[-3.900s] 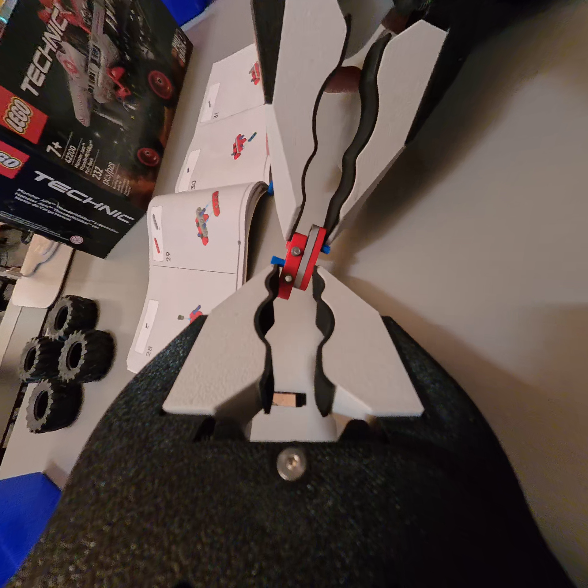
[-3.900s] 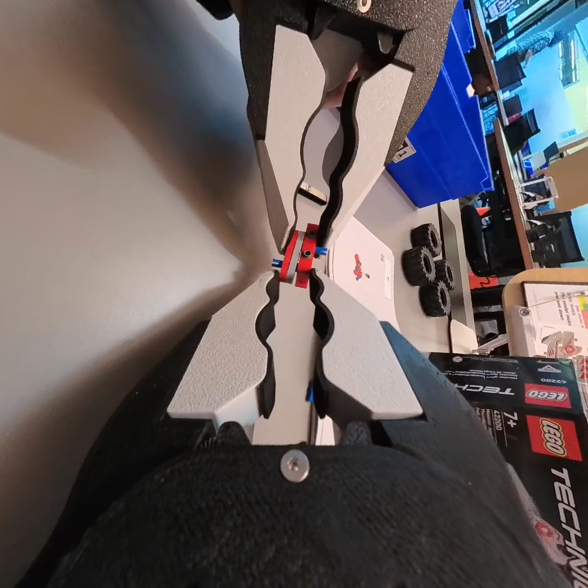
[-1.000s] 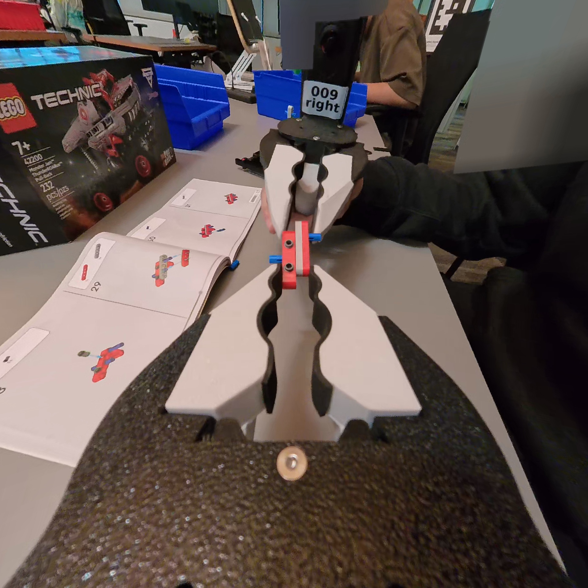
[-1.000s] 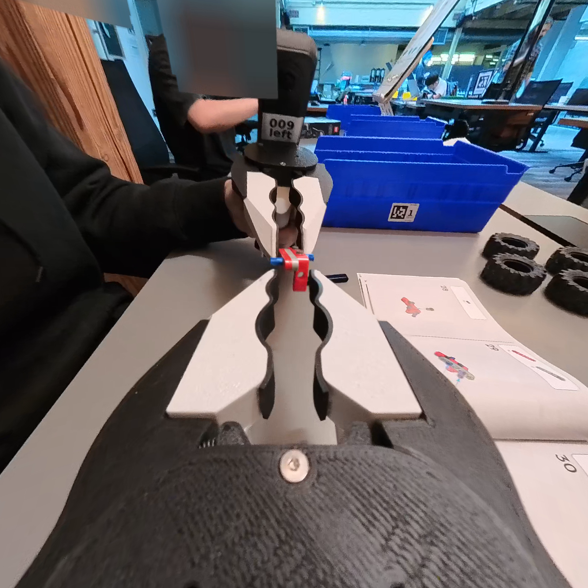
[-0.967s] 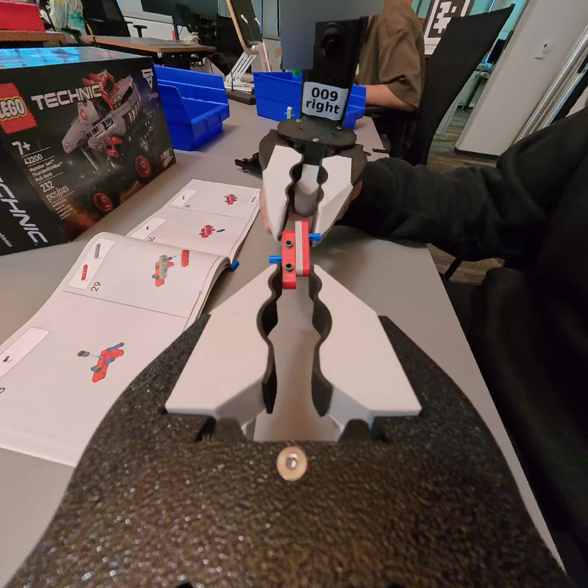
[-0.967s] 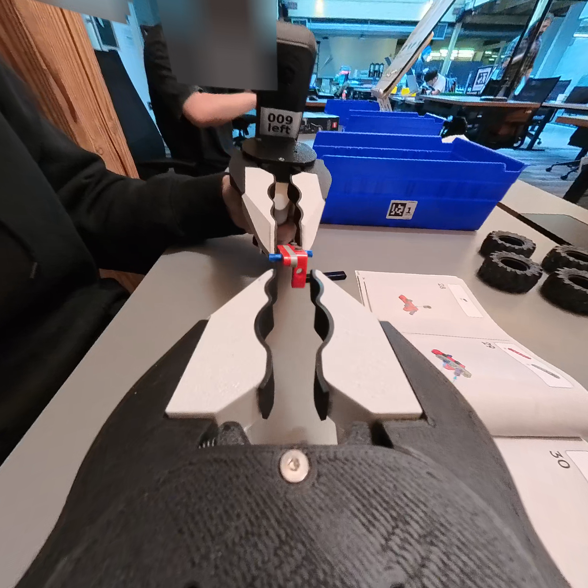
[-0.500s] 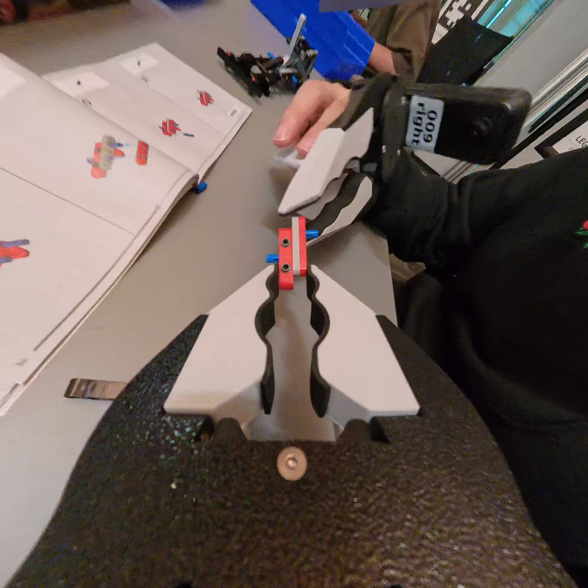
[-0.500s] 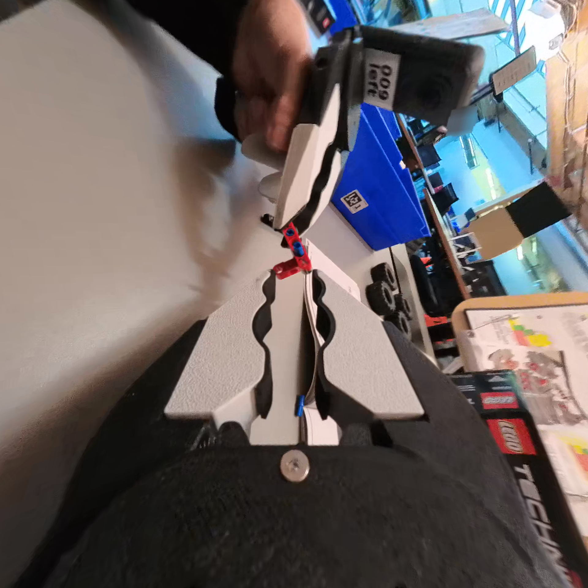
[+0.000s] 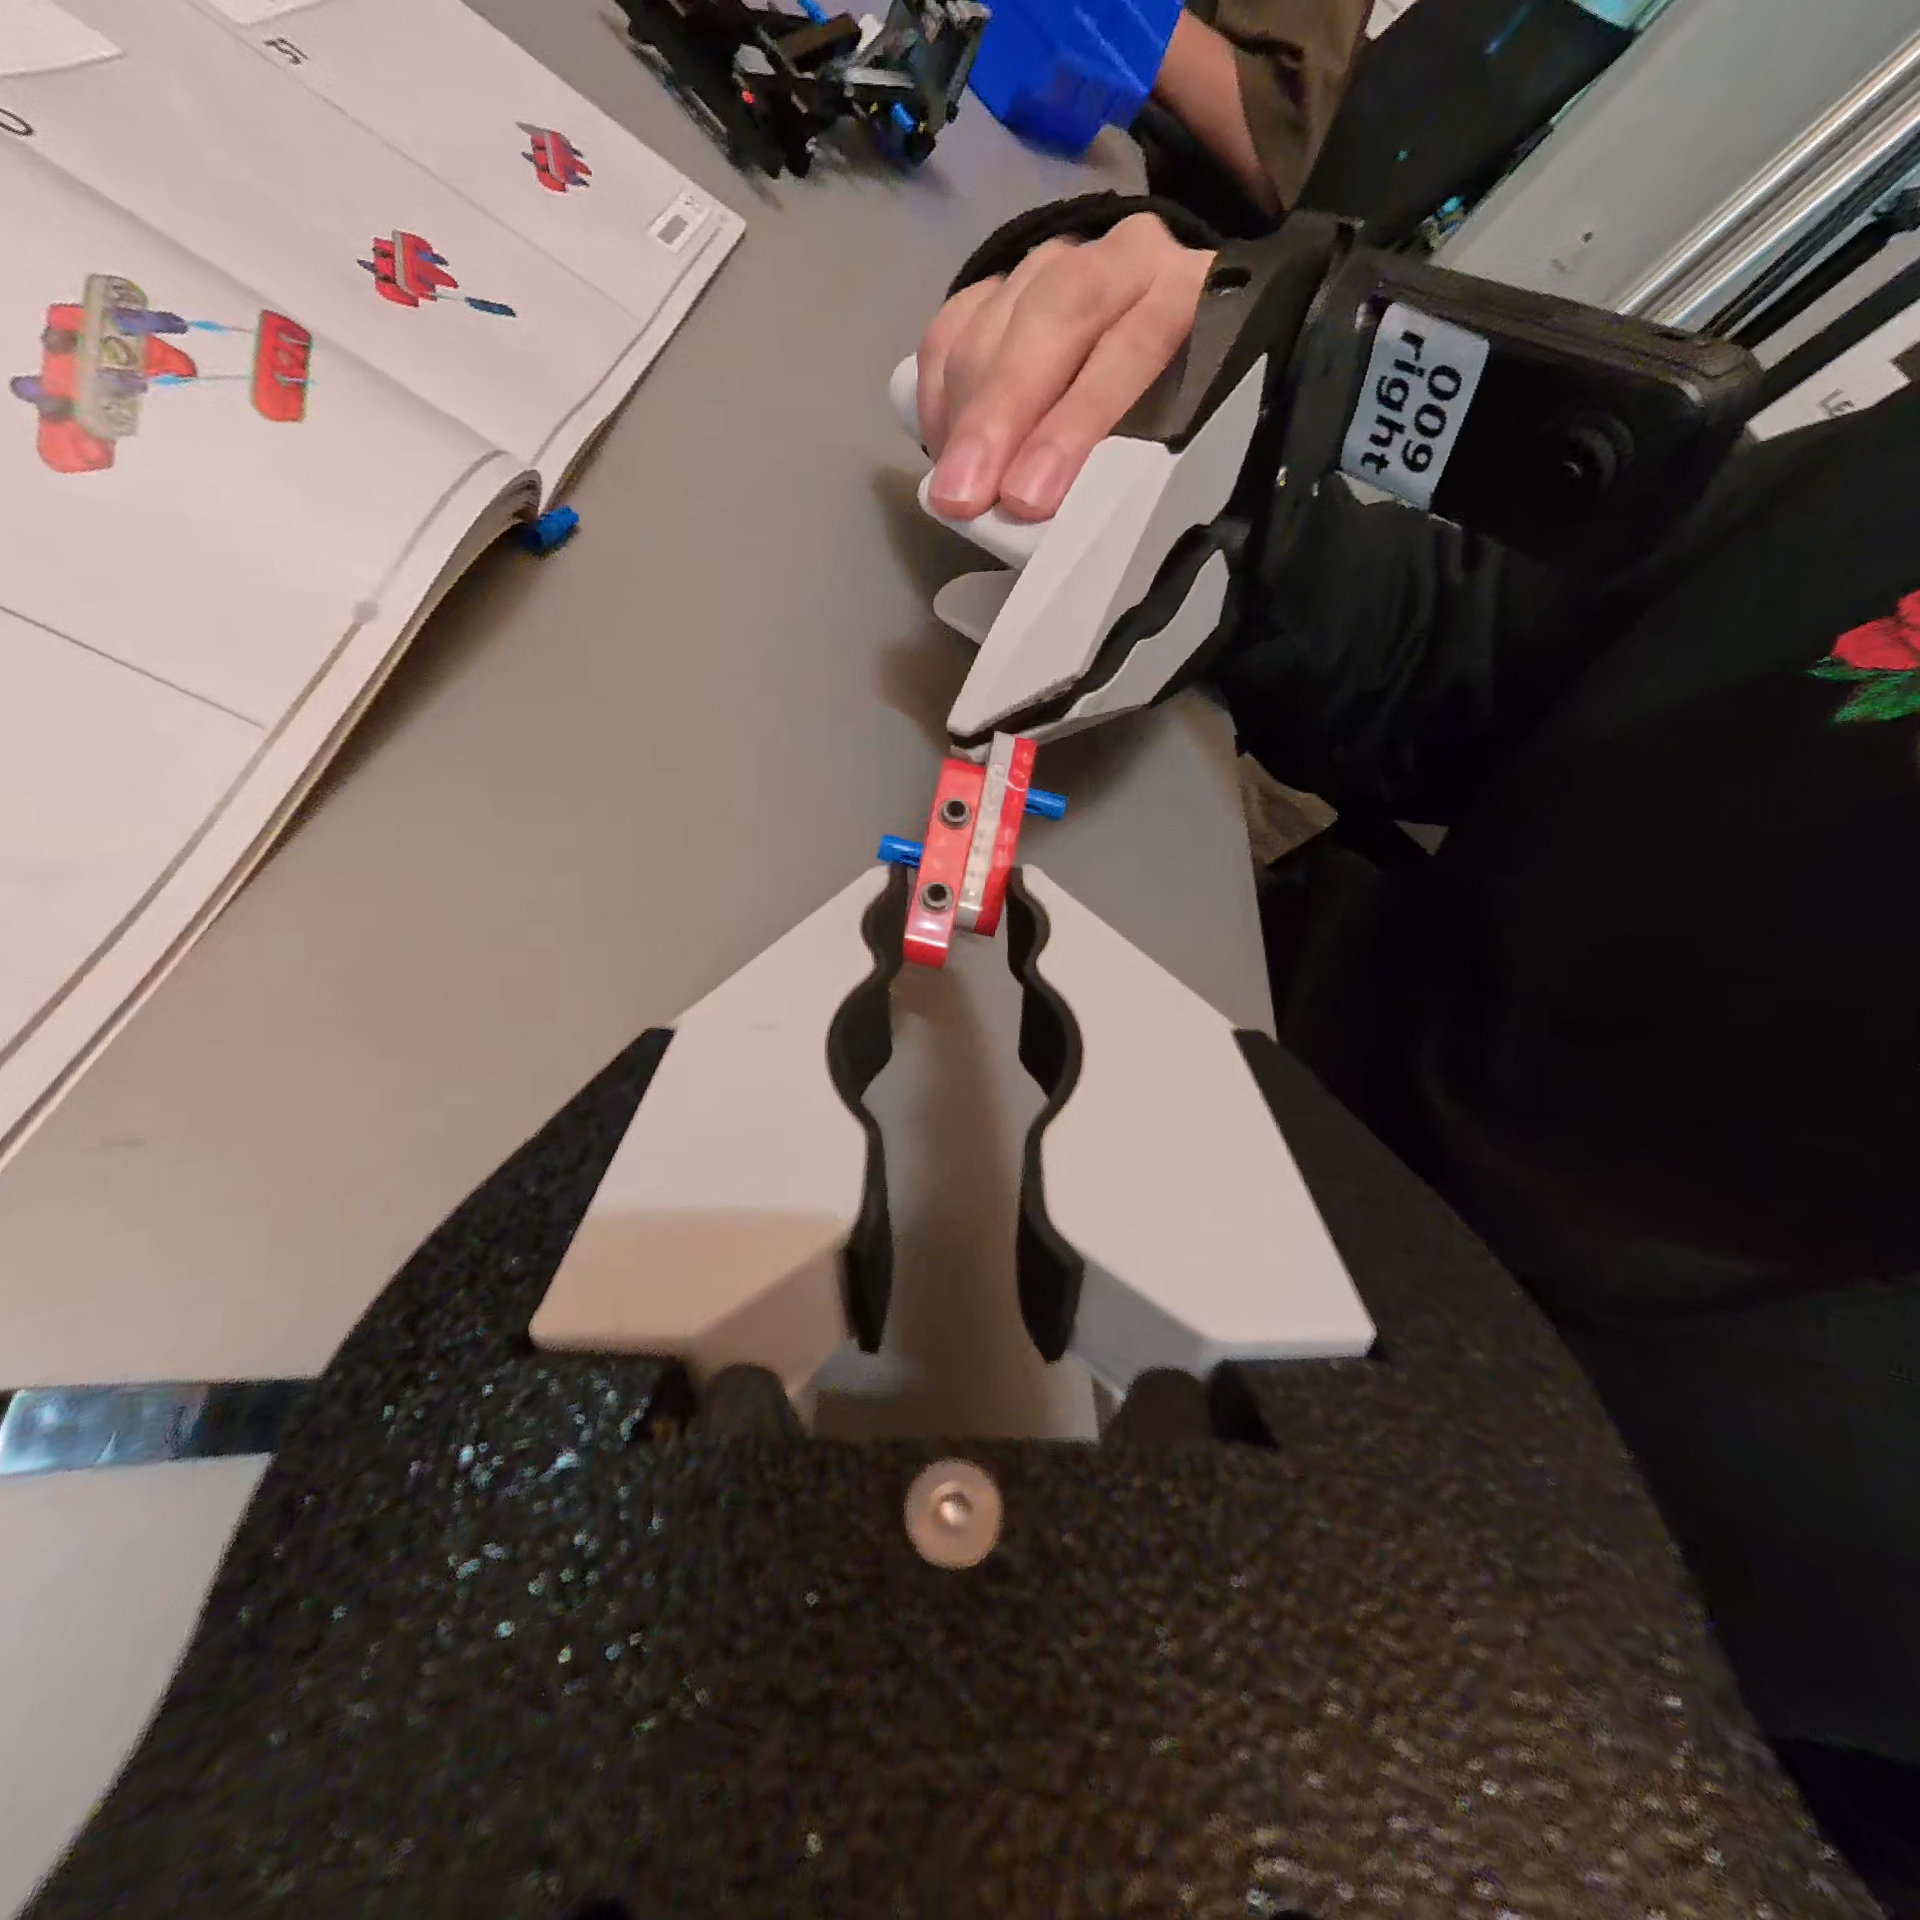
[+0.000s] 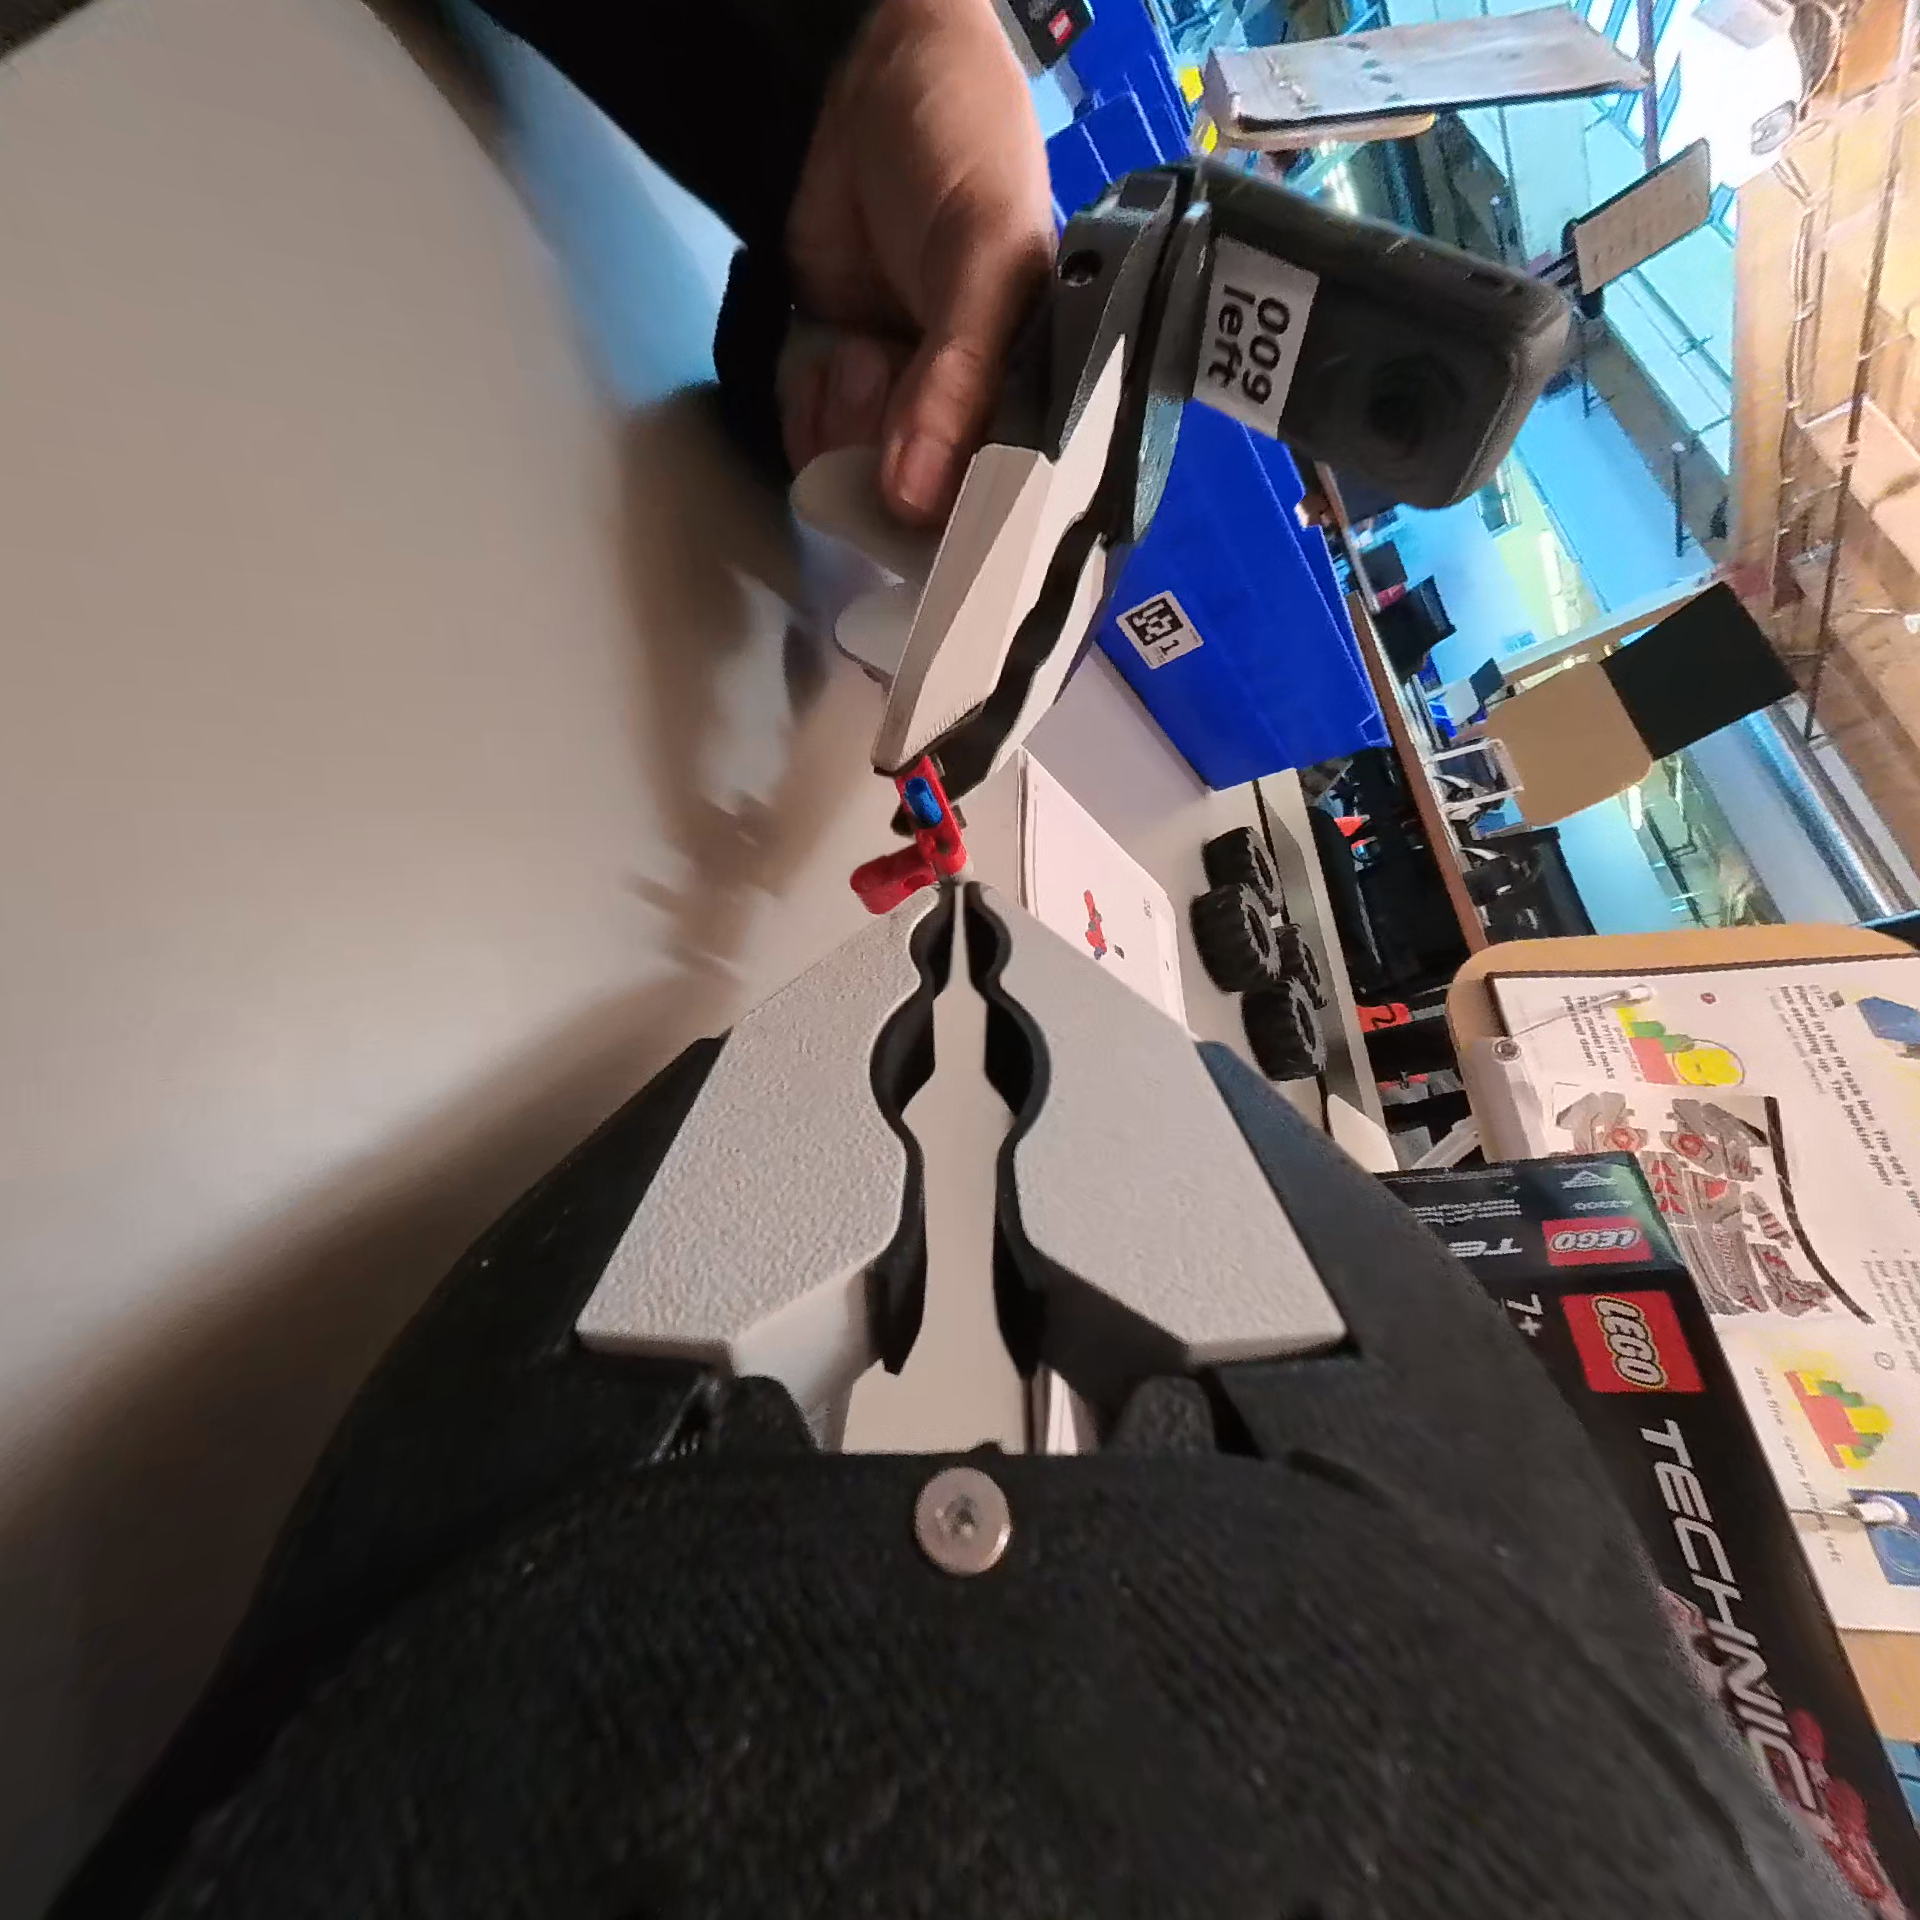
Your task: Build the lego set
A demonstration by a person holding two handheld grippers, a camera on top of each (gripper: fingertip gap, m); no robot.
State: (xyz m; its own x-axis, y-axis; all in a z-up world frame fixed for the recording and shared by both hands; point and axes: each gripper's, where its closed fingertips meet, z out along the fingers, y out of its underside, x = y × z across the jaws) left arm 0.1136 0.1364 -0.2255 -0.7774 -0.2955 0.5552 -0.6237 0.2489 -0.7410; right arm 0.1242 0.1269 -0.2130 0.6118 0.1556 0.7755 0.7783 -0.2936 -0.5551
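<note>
A small lego assembly (image 9: 966, 847) of red beams and a thin grey beam with blue pins hangs above the grey table (image 9: 582, 831). My left gripper (image 9: 951, 899) is shut on its near end. My right gripper (image 9: 982, 732) comes in from the upper right, lying on its side, with its tips closed on the assembly's far end. In the right wrist view my right gripper (image 10: 951, 899) has its jaws almost together at the edge of the assembly (image 10: 914, 842). There the left gripper (image 10: 920, 764) grips it from the far side.
An open instruction booklet (image 9: 260, 416) lies at the left with a loose blue pin (image 9: 549, 530) at its edge. A dark part-built model (image 9: 821, 73) and a blue bin (image 9: 1070, 62) stand behind. Black tyres (image 10: 1262, 966), another blue bin (image 10: 1226, 582) and the set's box (image 10: 1662, 1455) show in the right wrist view. The grippers are tip to tip, or close to it.
Both grippers have tilted from level to looking down at the table. The right gripper has rolled onto its side, and its jaws have narrowed onto the assembly's far end.
</note>
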